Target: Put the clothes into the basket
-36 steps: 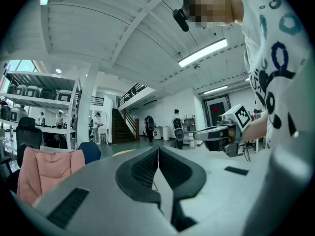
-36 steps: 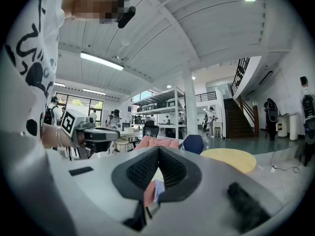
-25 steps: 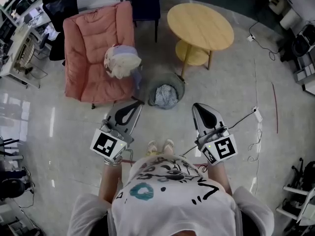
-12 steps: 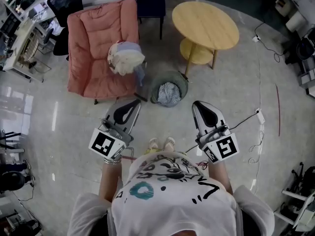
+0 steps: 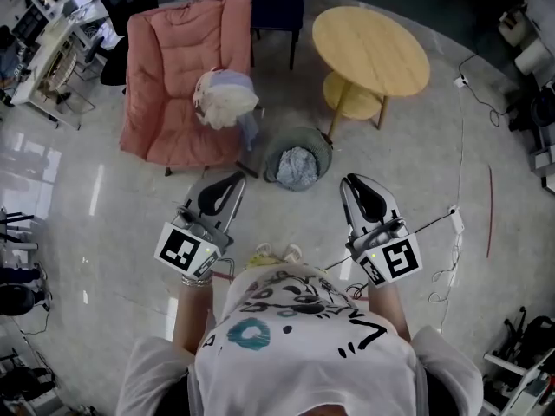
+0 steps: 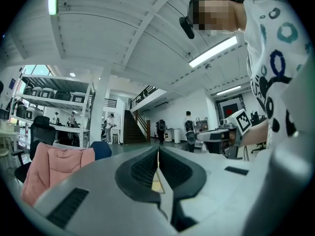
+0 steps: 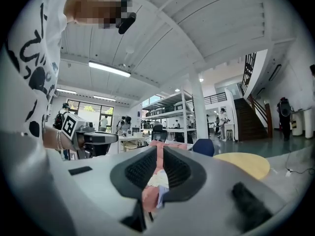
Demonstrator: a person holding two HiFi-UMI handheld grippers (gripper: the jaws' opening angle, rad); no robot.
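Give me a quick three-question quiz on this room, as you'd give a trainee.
1. True or false: the basket already holds some cloth.
2. Where does the clothes pile lie? A round table; B pink armchair; C floor.
3. Fill in: the left claw and right claw are both ____ and empty.
Key: 1 true; 2 B; 3 shut.

armchair (image 5: pixel 173 68): pink | table (image 5: pixel 371 46): yellow | basket (image 5: pixel 303 133): grey | clothes (image 5: pixel 224 102): cream, lavender
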